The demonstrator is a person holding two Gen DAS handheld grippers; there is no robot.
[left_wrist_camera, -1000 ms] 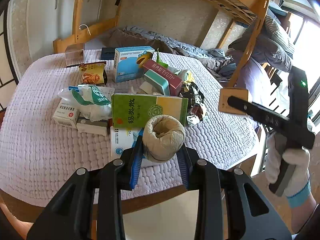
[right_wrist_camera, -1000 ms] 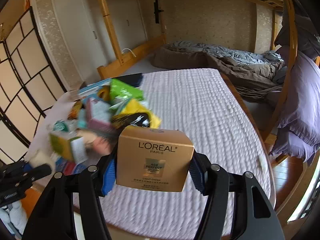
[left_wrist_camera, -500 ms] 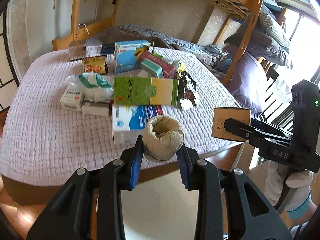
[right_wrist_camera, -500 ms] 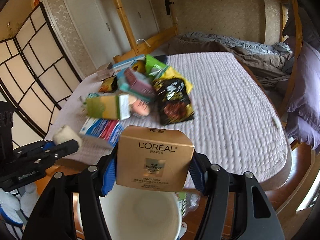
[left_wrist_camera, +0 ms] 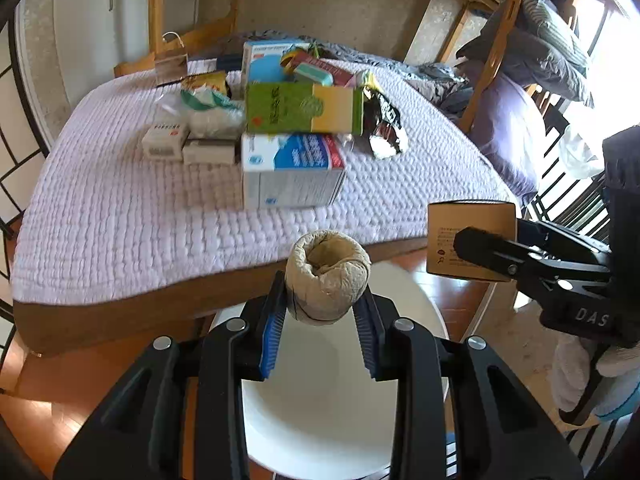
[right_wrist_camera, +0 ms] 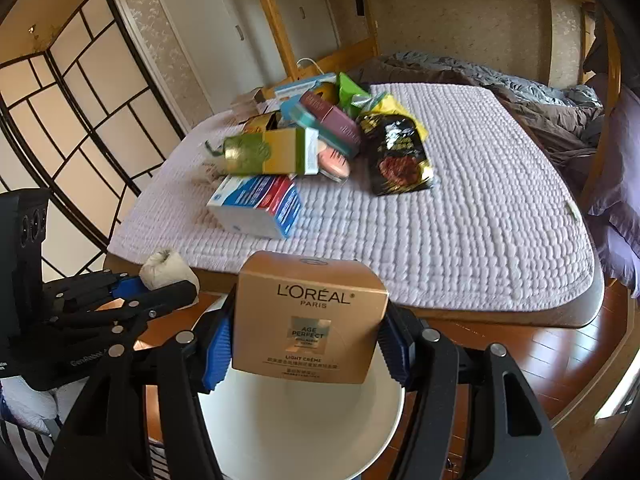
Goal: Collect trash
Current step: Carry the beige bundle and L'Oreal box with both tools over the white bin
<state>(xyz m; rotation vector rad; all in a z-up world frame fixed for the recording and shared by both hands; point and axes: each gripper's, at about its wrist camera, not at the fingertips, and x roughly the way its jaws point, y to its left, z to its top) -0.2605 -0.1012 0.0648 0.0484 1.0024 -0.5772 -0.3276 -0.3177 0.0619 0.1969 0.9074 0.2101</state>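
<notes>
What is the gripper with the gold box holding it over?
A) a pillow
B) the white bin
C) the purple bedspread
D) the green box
B: in the right wrist view the right gripper holds the gold L'Oreal box right above the open white bin, off the bed's edge.

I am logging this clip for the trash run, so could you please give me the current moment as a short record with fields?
left tool: shut on the crumpled paper wad, held above the white bin
right tool: shut on the gold L'Oreal box, also above the bin's opening
surface: quilted lilac cover
left on cover: blue and white box, green and yellow box, black snack bag, other packets behind
bin contents: none visible
</notes>
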